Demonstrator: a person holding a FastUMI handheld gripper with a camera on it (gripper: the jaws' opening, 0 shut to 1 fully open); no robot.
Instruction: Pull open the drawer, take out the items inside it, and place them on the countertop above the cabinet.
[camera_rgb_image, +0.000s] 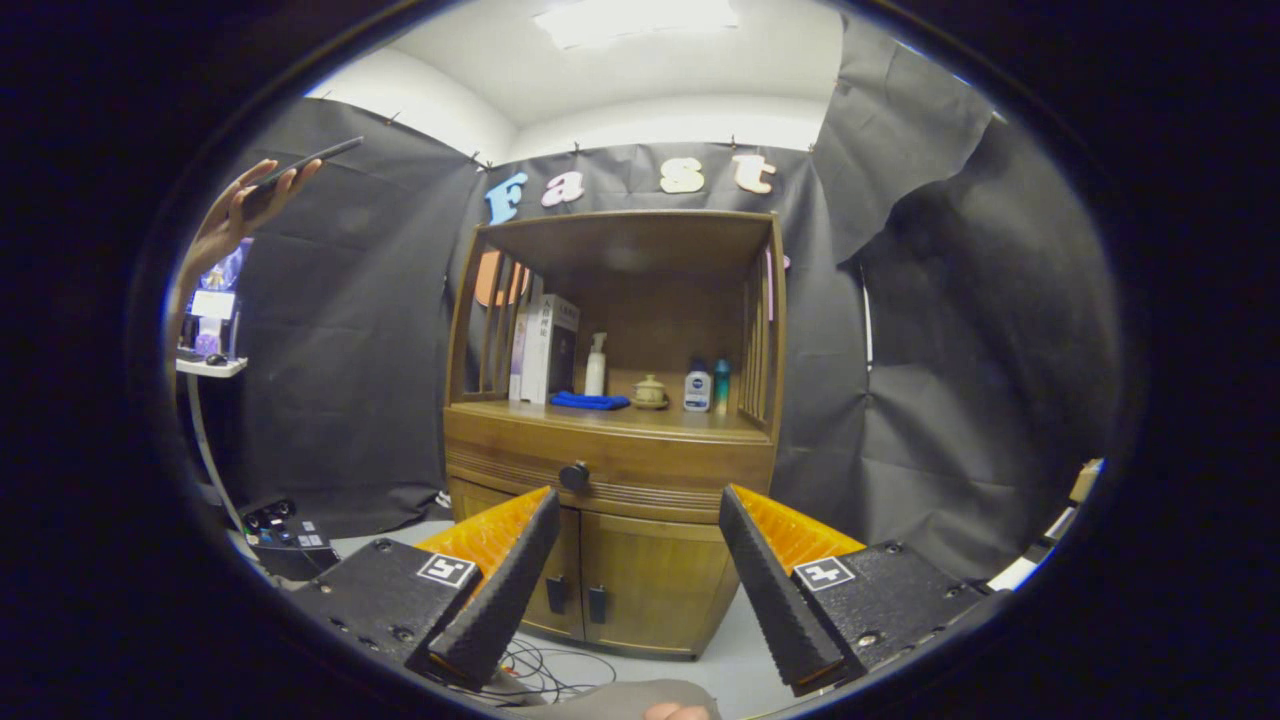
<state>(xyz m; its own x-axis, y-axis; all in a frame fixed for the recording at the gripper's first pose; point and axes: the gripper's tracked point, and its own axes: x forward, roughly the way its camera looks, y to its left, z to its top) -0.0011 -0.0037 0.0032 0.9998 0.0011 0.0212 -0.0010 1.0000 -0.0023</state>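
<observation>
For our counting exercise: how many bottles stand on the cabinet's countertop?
3: a white pump bottle beside the books, a dark-capped bottle and a teal bottle right of the small jar. Others may be hidden.

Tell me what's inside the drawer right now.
Can't tell: the drawer is shut, so its contents are hidden. Only its front and dark knob show, beyond the open gripper.
</observation>
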